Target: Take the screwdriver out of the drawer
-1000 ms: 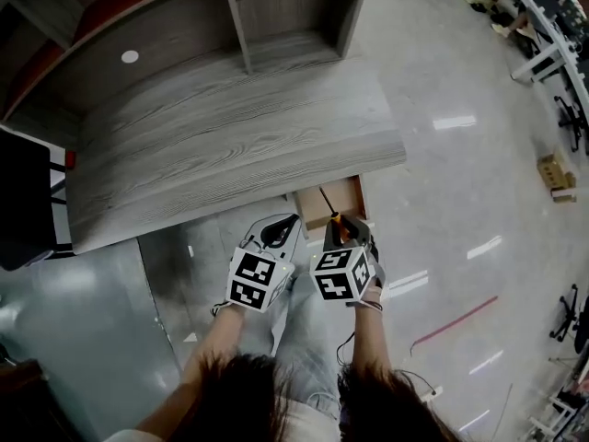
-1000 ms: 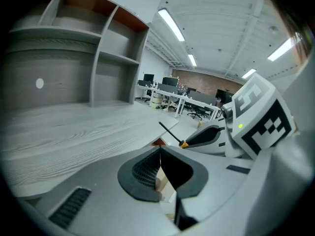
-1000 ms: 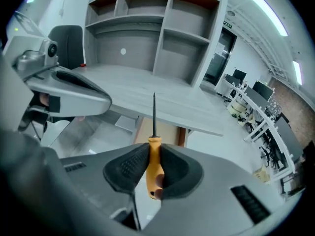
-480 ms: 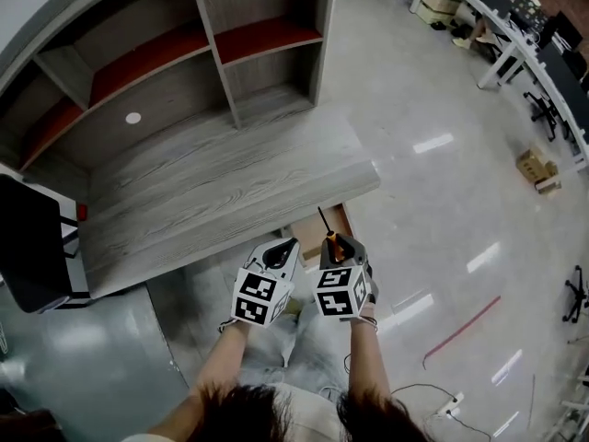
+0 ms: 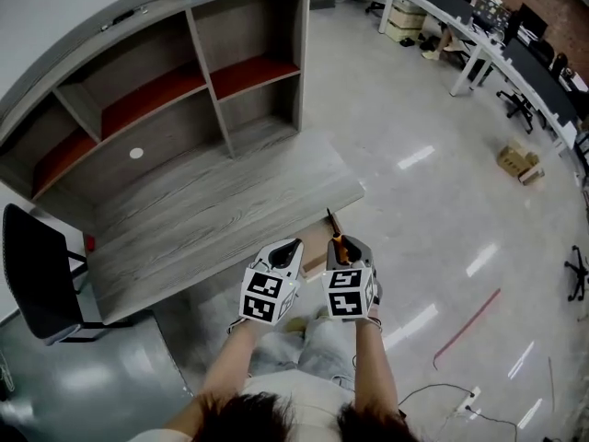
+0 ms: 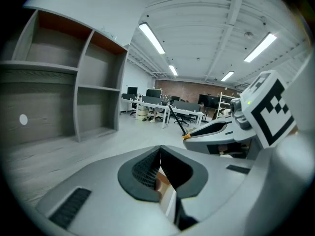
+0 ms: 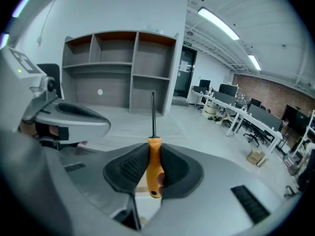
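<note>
My right gripper (image 7: pixel 153 156) is shut on the orange handle of a screwdriver (image 7: pixel 154 167), whose dark shaft points straight up and away from me. In the head view the screwdriver (image 5: pixel 335 235) sticks out ahead of the right gripper (image 5: pixel 346 250), above the open wooden drawer (image 5: pixel 315 250) under the desk's front edge. My left gripper (image 5: pixel 287 249) hangs beside it, shut with nothing between its pads (image 6: pixel 147 170). The drawer's inside is mostly hidden behind both grippers.
A grey wood-grain desk (image 5: pixel 212 215) with a shelf unit (image 5: pixel 175 72) behind it lies ahead. A black chair (image 5: pixel 41 279) stands at the desk's left. Glossy floor (image 5: pixel 442 201) spreads to the right, with office desks and chairs far off.
Both grippers have come up and back from the drawer, the right one carrying the screwdriver. The head camera has tilted up, so more of the shelves and room shows.
</note>
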{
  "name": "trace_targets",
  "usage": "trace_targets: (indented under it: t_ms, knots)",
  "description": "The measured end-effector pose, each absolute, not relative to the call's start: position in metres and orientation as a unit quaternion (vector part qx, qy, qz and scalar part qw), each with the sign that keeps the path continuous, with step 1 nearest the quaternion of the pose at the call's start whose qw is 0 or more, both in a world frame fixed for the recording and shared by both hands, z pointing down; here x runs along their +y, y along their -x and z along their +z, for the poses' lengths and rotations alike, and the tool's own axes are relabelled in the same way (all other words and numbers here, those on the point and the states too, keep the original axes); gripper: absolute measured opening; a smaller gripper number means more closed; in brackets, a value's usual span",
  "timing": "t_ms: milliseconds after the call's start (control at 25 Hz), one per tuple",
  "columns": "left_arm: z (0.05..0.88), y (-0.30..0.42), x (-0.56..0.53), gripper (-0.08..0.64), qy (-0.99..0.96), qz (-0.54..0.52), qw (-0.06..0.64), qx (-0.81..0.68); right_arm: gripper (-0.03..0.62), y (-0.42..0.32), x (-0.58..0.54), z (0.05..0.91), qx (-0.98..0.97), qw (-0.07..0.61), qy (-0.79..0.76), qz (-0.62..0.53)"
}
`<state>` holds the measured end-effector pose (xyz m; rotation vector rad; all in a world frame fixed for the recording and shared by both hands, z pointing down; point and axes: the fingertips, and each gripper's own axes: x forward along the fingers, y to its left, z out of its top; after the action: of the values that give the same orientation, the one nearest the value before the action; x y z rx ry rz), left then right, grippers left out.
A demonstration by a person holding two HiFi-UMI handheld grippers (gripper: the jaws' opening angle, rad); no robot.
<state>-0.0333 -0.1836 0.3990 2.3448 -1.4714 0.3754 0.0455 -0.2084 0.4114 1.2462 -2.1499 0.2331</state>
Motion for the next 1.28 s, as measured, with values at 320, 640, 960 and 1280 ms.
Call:
trace_targets:
  t_ms: [320, 640, 960, 1280]
  knots:
    - [0.357, 0.021, -0.182, 0.017, -0.843, 0.124, 0.130, -0.507, 0.087, -0.059, -0.198, 0.367, -0.812, 0.271, -0.512, 0.070]
    - [0.327, 0.002, -0.182, 0.017, -0.854, 0.122, 0.089, -0.498, 0.087, -0.064, -0.196, 0.328, -0.816, 0.235, -0.528, 0.030]
    - [0.306, -0.014, -0.173, 0.017, -0.850, 0.118, 0.070, -0.509, 0.087, -0.078, -0.183, 0.299, -0.824, 0.203, -0.529, 0.004]
    - [0.275, -0.026, -0.147, 0.017, -0.842, 0.104, 0.052, -0.526, 0.087, -0.089, -0.159, 0.275, -0.837, 0.175, -0.519, -0.014]
